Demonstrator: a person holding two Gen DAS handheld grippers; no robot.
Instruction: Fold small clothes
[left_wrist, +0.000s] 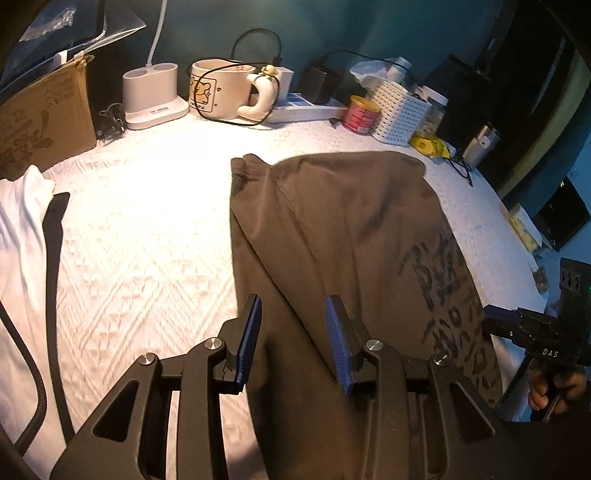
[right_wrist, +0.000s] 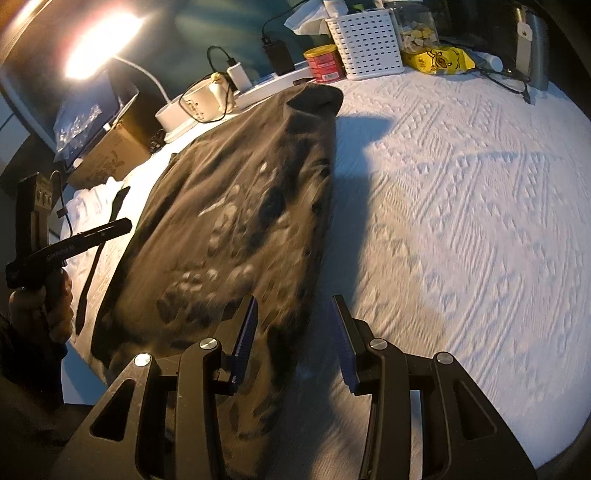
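Covering the whole work surface is a white textured bedspread (left_wrist: 147, 229), lit by a lamp (right_wrist: 99, 44) at the far left in the right wrist view. On it lies the brown printed garment (left_wrist: 332, 229), spread flat in a long folded strip with dark lettering on its upper face; it runs from near the clutter at the far edge back toward both grippers. A white garment with black trim (left_wrist: 26, 258) lies well apart to its left. A cardboard box (left_wrist: 40, 122) stands at the far left edge. Along the far edge: white perforated basket (left_wrist: 399, 110), cream mug (left_wrist: 218, 88) with a black cable looped over it, white charging stand (left_wrist: 151, 96), red tin (left_wrist: 360, 112), yellow packet (right_wrist: 439, 59).

Left gripper (left_wrist: 293, 336): fingers spread, nothing between the blue pads, positioned over the near left part of the brown garment. Contact with cloth cannot be determined.

Right gripper (right_wrist: 293, 339): fingers spread, holding nothing, over the garment's near right edge where it meets the bedspread. Cloth there is blurred.
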